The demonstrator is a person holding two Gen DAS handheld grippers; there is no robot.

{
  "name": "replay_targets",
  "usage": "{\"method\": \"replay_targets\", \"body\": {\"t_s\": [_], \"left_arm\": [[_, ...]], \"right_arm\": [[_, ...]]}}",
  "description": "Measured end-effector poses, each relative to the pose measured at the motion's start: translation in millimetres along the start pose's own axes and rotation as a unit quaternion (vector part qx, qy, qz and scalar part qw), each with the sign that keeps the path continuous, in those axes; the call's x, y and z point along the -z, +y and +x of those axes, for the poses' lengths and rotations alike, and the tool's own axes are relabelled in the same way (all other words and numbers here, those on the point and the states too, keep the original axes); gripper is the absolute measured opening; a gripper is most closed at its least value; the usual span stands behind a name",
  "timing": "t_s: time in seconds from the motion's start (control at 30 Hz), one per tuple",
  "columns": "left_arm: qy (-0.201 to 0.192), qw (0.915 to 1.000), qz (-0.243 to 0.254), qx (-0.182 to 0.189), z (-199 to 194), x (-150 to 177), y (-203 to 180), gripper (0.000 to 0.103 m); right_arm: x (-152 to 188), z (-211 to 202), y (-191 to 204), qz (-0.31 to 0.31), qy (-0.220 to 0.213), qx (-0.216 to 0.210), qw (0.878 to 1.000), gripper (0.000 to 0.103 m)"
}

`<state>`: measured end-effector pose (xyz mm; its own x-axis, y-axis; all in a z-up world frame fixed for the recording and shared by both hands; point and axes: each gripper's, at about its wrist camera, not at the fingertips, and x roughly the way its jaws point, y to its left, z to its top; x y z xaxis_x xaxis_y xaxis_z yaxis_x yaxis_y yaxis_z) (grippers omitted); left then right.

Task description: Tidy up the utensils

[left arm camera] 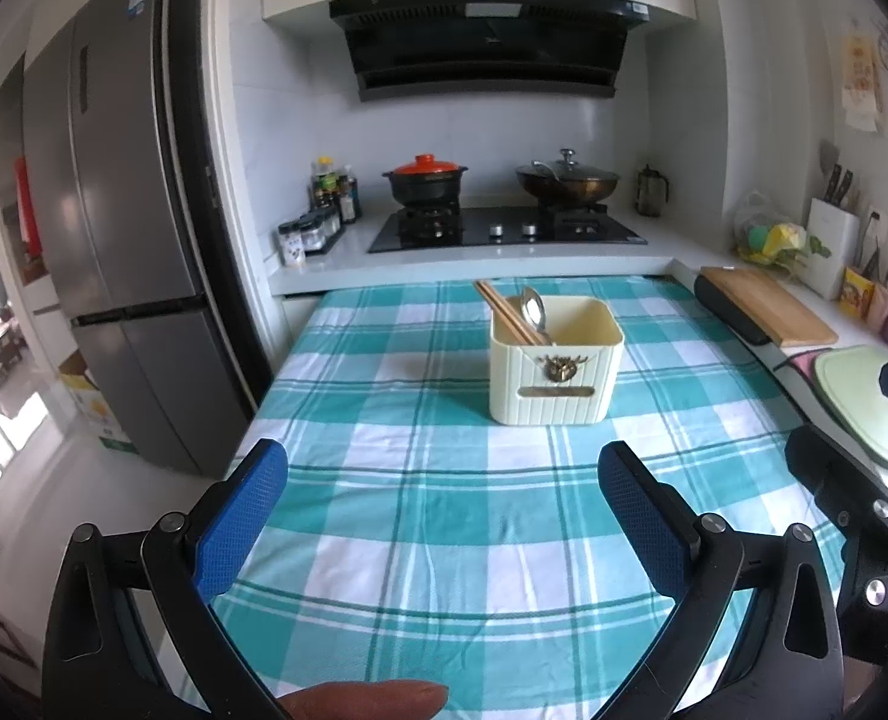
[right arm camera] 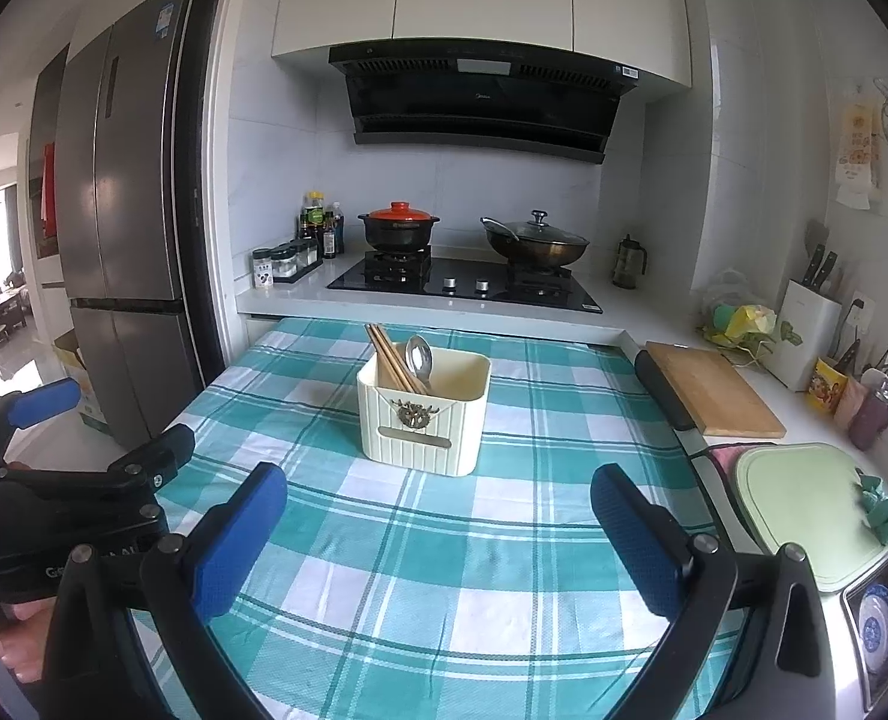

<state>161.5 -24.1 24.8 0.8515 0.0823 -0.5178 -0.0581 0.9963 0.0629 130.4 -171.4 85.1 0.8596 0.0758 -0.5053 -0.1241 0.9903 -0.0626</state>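
Observation:
A cream ribbed utensil holder stands on the teal checked tablecloth. Inside it lean a pair of wooden chopsticks and a metal spoon. My left gripper is open and empty, well short of the holder. My right gripper is open and empty, also short of the holder. The left gripper also shows at the left edge of the right wrist view.
A hob with a red-lidded pot and a wok lies behind the table. A wooden board, a green board and a knife block sit on the right. A fridge stands left.

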Motion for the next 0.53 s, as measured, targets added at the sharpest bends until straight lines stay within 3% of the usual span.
{"method": "replay_targets", "body": {"t_s": [0.53], "left_arm": [[-0.011,0.9998,-0.002,0.018,0.3,1.3,-0.8,0.103]], "right_arm": [[0.0,-0.3,-2.3,-0.001,0.001,0.000,1.000,0.103]]}}
